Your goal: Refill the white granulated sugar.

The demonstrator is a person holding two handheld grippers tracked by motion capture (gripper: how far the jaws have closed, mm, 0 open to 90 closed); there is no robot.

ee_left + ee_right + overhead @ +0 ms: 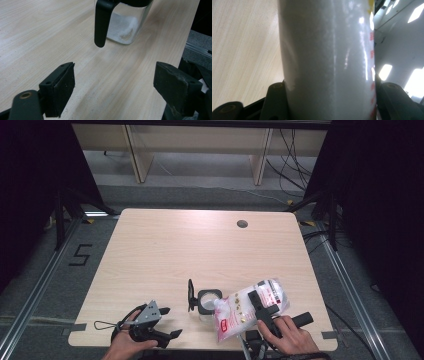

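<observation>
Pale wooden table (170, 255), round cable hole (242, 224), grey floor (45, 270).

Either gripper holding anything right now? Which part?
The right gripper clamps the clear plastic bag of white granules with red print across its middle, spout end tilted over the square glass jar. The left gripper is open, holding nothing.
</observation>
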